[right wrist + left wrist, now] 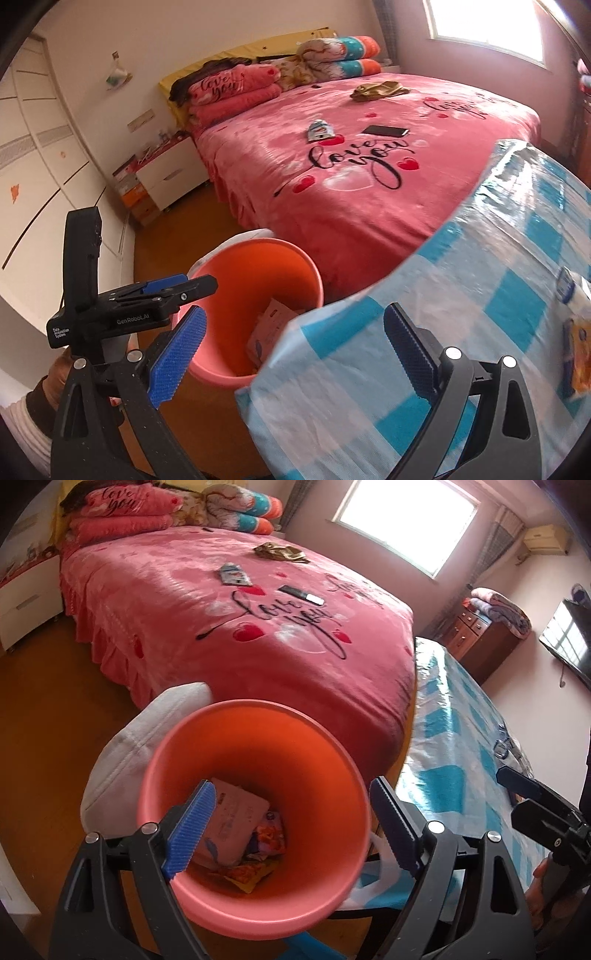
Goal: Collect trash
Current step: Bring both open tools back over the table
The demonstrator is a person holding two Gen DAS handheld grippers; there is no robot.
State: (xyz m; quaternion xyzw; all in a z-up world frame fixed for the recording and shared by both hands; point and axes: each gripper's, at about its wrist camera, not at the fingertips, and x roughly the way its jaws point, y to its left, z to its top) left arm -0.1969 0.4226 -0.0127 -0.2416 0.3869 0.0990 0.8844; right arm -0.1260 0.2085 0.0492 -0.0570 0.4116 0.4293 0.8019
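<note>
An orange-pink bin (255, 738) stands on the floor between the bed and the checked table; it also shows in the right wrist view (255, 266). Several wrappers (240, 823) lie at its bottom. My left gripper (291, 819) is open and empty, just above the bin's mouth. My right gripper (295, 347) is open and empty, over the table's corner beside the bin. The left gripper also appears in the right wrist view (177, 288). A blue-white wrapper (233, 574) and a crumpled gold wrapper (282, 552) lie on the pink bed.
A dark phone (301, 594) lies on the pink bedspread (258, 646). The blue-white checked table (461, 314) carries packets (576, 332) at its right edge. A white cushion (140, 746) sits behind the bin. A white nightstand (170, 173) and a dark wooden cabinet (480, 635) stand by the walls.
</note>
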